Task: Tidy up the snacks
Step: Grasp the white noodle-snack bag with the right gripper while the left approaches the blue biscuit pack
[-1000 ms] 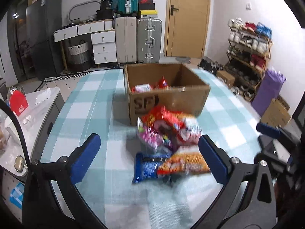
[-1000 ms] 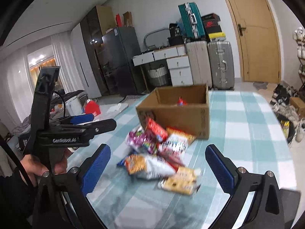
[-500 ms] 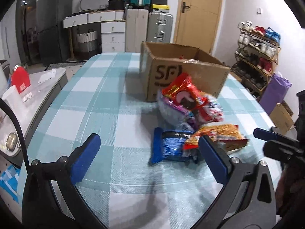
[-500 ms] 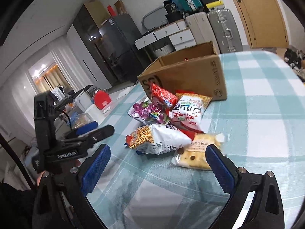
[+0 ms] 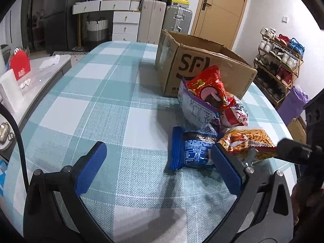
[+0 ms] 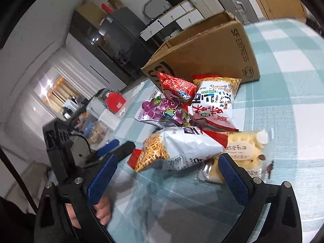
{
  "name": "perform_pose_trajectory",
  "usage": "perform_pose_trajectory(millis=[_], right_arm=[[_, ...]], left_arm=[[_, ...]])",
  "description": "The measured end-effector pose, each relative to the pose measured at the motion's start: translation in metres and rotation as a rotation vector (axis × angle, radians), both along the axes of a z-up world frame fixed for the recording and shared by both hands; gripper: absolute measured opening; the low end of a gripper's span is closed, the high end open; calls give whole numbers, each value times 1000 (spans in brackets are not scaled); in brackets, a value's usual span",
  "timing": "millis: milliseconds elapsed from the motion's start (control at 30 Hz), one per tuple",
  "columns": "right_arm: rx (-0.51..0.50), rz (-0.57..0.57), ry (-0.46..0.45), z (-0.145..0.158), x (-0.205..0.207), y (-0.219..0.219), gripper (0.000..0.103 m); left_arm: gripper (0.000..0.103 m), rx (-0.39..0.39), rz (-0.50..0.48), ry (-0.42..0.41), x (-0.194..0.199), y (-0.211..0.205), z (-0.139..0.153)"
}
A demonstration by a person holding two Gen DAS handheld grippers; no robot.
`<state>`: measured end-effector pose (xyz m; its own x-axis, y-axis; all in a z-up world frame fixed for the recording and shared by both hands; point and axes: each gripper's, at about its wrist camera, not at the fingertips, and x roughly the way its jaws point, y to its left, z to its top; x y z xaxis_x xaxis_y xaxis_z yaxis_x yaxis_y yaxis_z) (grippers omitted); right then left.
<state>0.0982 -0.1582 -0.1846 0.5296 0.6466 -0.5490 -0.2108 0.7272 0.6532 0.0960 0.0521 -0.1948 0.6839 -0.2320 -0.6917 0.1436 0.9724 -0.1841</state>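
Six snack packs show in all, heaped on the checked table (image 5: 85, 93) just in front of one box (image 5: 204, 68). They are: one blue pack (image 5: 192, 149) nearest the left claw; one stick-snack bag (image 6: 182, 147) beside it; one pale biscuit pack (image 6: 241, 149) at the near right of the heap; one purple bag (image 6: 162, 109); one red bag (image 6: 176, 87) on top, leaning at the box; and one white-and-red bag (image 6: 214, 105) to its right. In the left view the biscuit pack is hidden and the stick-snack bag (image 5: 247, 139) lies right of the blue pack.

Two claws are in view. The left claw (image 5: 160, 168) hangs low over the table, jaws wide apart and holding nothing; its right finger (image 5: 226, 168) stands just in front of the blue pack. The right claw (image 6: 168, 180) is likewise spread wide and empty, with the stick-snack bag and biscuit pack lying just beyond its tips.

Against a second ago, both claws have dropped low and moved in close to the heap, so the packs loom larger and the box shows only its outer walls. The heap itself lies as before, and both claws are as wide as they were.
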Motion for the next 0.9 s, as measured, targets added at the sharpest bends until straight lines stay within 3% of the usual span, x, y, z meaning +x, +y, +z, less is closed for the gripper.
perform_pose_trajectory(millis=[133,367,600,733,833,900], right_arm=[[39,-21,31,-4,10,0,101],[12,-77,74,-3,27,11,101],[-151,-74,30,2,29,36,101],[-233,-62,-6,4,22,45,95],[-257,-68,-24,3,19,44,86],[-247,-70,-20,2,18,40,75]], left_arm=[[103,-23,9,11,4,5,-3],[103,-56,6,21,6,9,-5],[103,-107,13,35,10,16,-9],[102,-129,18,40,10,20,-10],[102,-133,17,40,9,20,-10],[102,-132,17,40,9,20,-10]])
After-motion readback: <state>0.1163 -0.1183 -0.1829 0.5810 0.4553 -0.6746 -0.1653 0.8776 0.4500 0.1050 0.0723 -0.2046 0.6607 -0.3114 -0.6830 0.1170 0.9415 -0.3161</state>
